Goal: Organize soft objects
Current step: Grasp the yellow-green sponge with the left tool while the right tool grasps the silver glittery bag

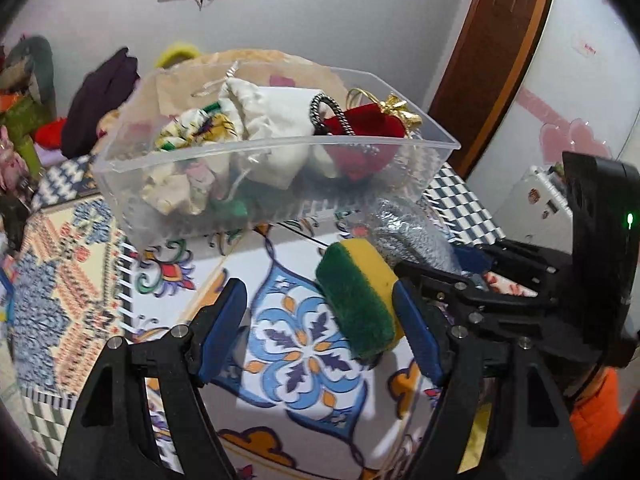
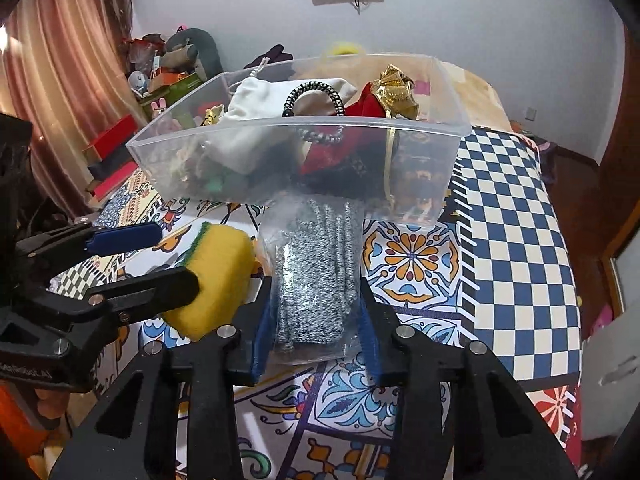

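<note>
A clear plastic bin (image 1: 280,156) (image 2: 424,136) stands on the patterned cloth, holding a white pouch (image 1: 272,108), a red velvet pouch with gold bow (image 1: 372,124) and other soft items. A yellow-and-green sponge (image 1: 360,300) (image 2: 216,280) lies in front of it, touching the right finger of my left gripper (image 1: 320,328), whose jaws stand wide open. My right gripper (image 2: 316,320) is shut on a clear bag of grey knit fabric (image 2: 316,272), just in front of the bin; the bag also shows in the left wrist view (image 1: 408,232).
The patterned tablecloth (image 2: 516,240) has a blue-and-white checkered border at the right. Clothes, plush toys and boxes (image 2: 168,72) pile up at the back left. A wooden door frame (image 1: 496,52) stands at the right.
</note>
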`<state>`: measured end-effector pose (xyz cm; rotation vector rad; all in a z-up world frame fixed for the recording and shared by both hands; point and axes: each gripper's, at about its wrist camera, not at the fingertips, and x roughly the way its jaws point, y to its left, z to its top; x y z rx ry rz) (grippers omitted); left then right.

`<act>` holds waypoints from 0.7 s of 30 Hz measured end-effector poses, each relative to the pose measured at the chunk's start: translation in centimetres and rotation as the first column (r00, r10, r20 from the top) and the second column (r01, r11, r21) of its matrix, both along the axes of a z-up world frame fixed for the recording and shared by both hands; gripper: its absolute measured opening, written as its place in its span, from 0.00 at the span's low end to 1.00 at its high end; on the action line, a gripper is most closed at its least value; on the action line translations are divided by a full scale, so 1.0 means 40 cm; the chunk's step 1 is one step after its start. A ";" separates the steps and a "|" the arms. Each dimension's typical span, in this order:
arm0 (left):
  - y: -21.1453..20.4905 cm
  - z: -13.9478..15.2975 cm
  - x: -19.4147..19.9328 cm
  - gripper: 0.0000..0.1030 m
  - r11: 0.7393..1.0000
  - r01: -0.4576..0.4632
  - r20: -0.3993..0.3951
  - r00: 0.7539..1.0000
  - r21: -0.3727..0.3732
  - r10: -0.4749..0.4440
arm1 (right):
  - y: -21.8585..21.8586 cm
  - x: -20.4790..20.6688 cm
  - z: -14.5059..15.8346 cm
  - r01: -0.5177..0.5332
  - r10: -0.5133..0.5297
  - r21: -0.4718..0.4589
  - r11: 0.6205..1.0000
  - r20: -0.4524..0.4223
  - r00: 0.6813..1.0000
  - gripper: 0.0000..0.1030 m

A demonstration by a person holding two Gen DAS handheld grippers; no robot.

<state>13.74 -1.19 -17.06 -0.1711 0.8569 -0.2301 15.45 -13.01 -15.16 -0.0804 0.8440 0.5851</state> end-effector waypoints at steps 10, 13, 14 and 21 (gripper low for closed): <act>-0.055 -0.005 0.036 0.64 0.999 0.039 -0.017 0.999 -0.022 -0.040 | -0.063 -0.012 0.027 0.054 -0.054 -0.003 0.999 0.035 0.998 0.29; -0.074 -0.012 0.049 0.56 0.998 0.056 -0.027 0.998 -0.034 -0.057 | -0.081 -0.012 0.041 0.080 -0.080 0.005 0.997 0.043 0.996 0.30; -0.082 -0.014 0.052 0.55 0.997 0.063 -0.031 0.997 -0.037 -0.064 | -0.088 -0.012 0.045 0.086 -0.087 0.009 0.996 0.046 0.995 0.30; -0.126 -0.028 0.050 0.35 0.997 0.078 -0.029 0.997 0.019 -0.078 | -0.091 -0.012 0.062 0.097 -0.099 0.023 0.995 0.061 0.993 0.30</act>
